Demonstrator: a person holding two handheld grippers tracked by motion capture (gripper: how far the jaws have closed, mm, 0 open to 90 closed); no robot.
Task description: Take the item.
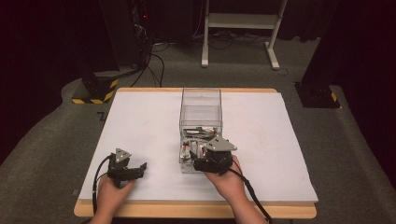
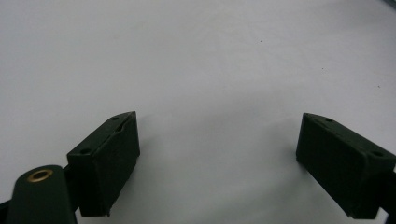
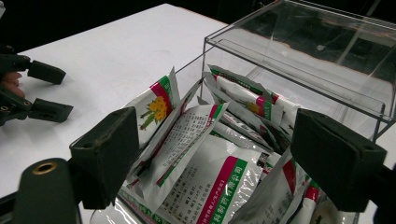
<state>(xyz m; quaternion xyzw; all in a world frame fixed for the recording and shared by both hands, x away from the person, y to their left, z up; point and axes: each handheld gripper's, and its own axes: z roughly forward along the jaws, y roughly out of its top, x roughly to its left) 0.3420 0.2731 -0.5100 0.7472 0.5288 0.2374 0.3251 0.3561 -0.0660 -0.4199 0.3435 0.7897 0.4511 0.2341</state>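
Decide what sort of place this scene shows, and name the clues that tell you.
Probably a lab or recording studio, not a home: a bare white table on grey carpet, hazard-striped equipment bases, floor cables, and dark surroundings.

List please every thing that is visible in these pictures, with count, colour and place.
Table: one, white top with wooden edge, centre.
Clear box: one, transparent, on the table right of its centre.
Sachets: several, too many overlap to count; white with green and magenta stripes, yellow flower print; in the box's near end.
White stand: one, on the floor behind the table.
Left gripper: one, black, jaws open over bare table, near left.
Right gripper: one, black, jaws open at the sachets.
Hands: two, at the near edge.
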